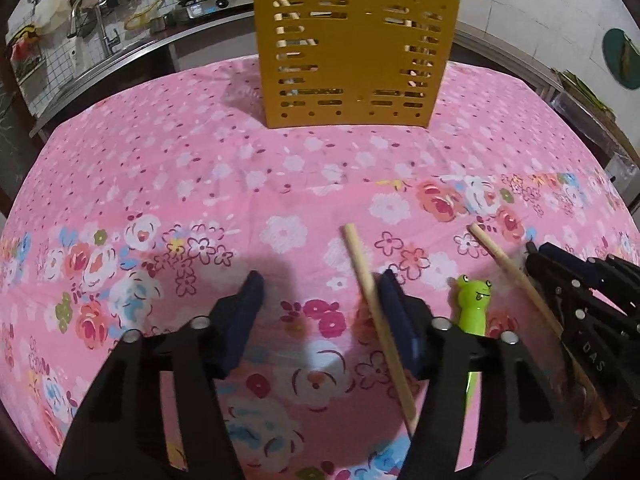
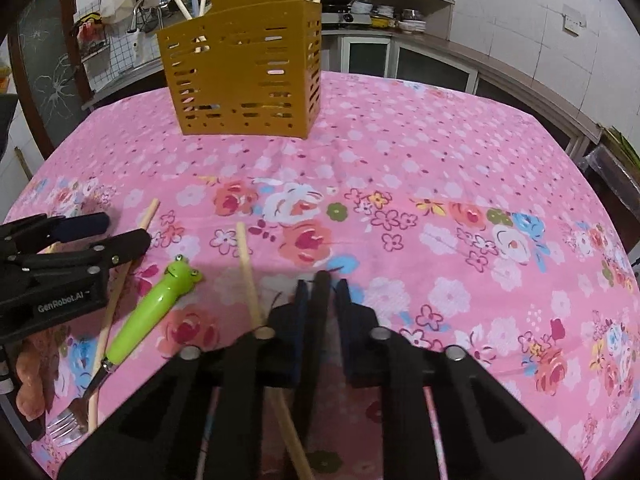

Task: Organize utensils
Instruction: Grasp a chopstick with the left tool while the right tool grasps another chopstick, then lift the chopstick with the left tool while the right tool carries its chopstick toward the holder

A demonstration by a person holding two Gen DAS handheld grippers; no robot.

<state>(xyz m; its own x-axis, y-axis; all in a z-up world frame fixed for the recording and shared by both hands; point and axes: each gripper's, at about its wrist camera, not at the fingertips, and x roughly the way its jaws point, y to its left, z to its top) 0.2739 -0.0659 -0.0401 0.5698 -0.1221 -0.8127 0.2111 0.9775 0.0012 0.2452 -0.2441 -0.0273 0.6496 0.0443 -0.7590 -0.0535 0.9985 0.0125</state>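
A: Left claw point(image 1: 320, 312) is half open, one chopstick point(image 1: 374, 312) against its right pad, nothing pinched yet. Right claw point(image 2: 322, 300) is clamped on something thin and dark, can't tell what.

B: That chopstick could roll away as the pads squeeze. Second chopstick point(image 2: 250, 276) and frog fork point(image 2: 152, 316) crowd it; toward the yellow holder point(image 2: 244, 72) the table point(image 2: 440, 152) is open.
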